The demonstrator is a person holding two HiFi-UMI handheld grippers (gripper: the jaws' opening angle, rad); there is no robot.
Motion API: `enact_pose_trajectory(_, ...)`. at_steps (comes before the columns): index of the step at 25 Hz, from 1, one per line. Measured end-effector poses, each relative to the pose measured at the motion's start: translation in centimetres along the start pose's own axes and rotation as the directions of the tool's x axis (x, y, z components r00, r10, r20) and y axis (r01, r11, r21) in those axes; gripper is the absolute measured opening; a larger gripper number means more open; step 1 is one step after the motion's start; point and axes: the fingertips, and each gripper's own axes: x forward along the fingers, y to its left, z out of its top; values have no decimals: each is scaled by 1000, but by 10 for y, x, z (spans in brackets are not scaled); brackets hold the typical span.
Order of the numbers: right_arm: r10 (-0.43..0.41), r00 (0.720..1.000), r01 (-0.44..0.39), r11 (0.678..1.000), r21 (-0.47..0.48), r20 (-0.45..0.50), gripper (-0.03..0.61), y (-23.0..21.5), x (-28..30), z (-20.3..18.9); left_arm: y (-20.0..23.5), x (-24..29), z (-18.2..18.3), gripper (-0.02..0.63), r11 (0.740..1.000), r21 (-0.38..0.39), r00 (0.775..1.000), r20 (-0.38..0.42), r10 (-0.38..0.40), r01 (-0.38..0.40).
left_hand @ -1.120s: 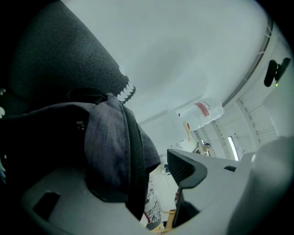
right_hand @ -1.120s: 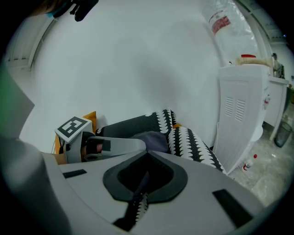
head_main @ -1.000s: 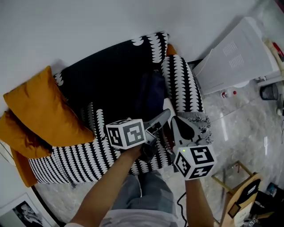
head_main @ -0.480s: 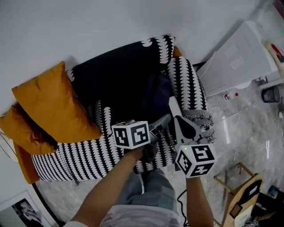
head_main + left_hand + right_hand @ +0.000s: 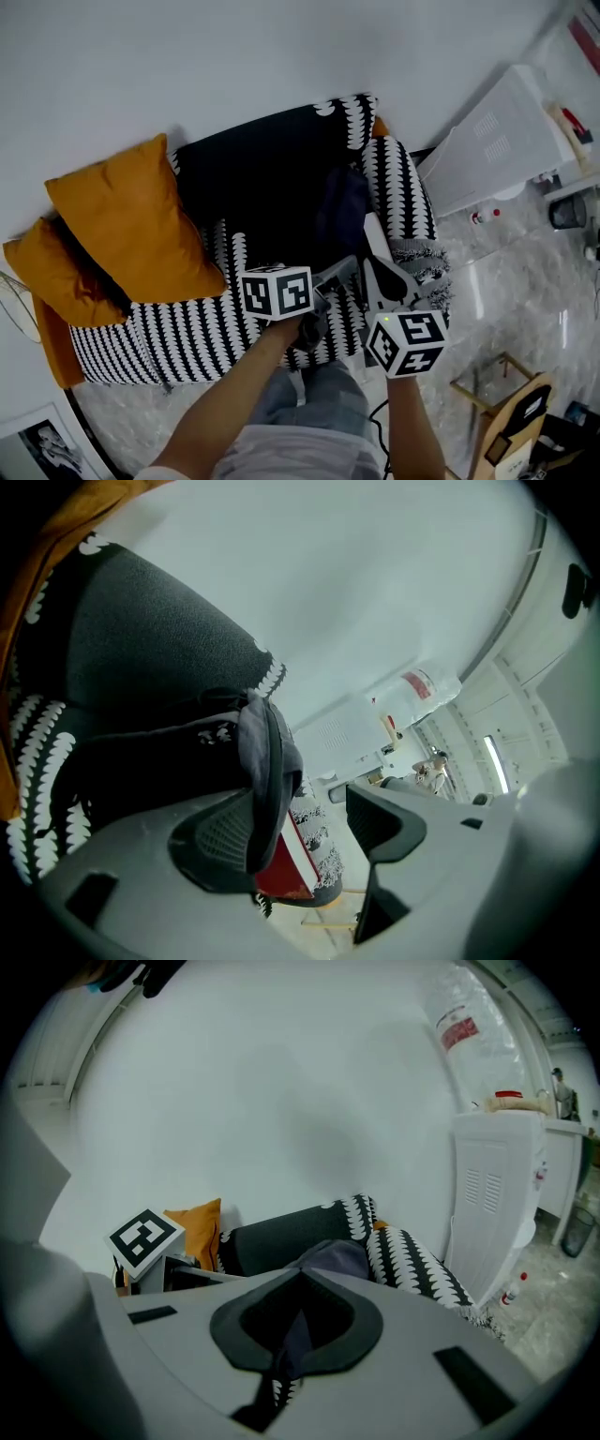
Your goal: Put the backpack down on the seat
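The dark backpack (image 5: 342, 206) rests on the black-and-white patterned sofa seat (image 5: 216, 319), against the right armrest (image 5: 398, 187). In the head view both grippers sit at its front edge. My left gripper (image 5: 339, 270) is open; in the left gripper view a grey fold of the backpack (image 5: 267, 752) drapes over one pad while the other jaw stands well apart. My right gripper (image 5: 370, 230) is shut on a dark strap (image 5: 295, 1335) of the backpack (image 5: 333, 1258), which runs between its closed pads.
Two orange cushions (image 5: 131, 230) lean at the sofa's left end. A white appliance (image 5: 497, 141) stands right of the armrest, with a small bottle (image 5: 478, 217) on the marble floor. A wooden stool (image 5: 497, 375) is at the lower right. A framed picture (image 5: 47, 441) lies at the lower left.
The head view has shifted, so the sofa sits higher and further right. Both grippers have drawn slightly back toward the person, staying at the backpack's front edge.
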Motion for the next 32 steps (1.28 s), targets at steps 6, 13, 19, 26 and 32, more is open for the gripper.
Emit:
enact_pose_trajectory(6, 5, 1000, -5, 1000, -12, 5, 2, 25, -10, 9, -12, -31, 8, 295, 998, 56, 1000, 14, 16, -16)
enact_pose_trajectory(13, 22, 999, -21, 999, -36, 34, 2, 65, -24, 28, -35, -73, 16, 293, 991, 129, 999, 30, 15, -19)
enact_pose_trajectory(19, 35, 997, -31, 997, -64, 66, 2, 101, -42, 41, -49, -113, 21, 272, 975, 216, 998, 46, 42, -51)
enact_pose_trajectory(26, 56, 993, -42, 991, -128, 100, 2, 145, -70, 54, -71, -168, 30, 240, 944, 313, 990, 127, 61, -99)
enact_pose_trajectory(32, 63, 989, -43, 988, -148, 134, 2, 180, -90, 54, -92, -211, 30, 133, 894, 428, 981, 184, 56, -132)
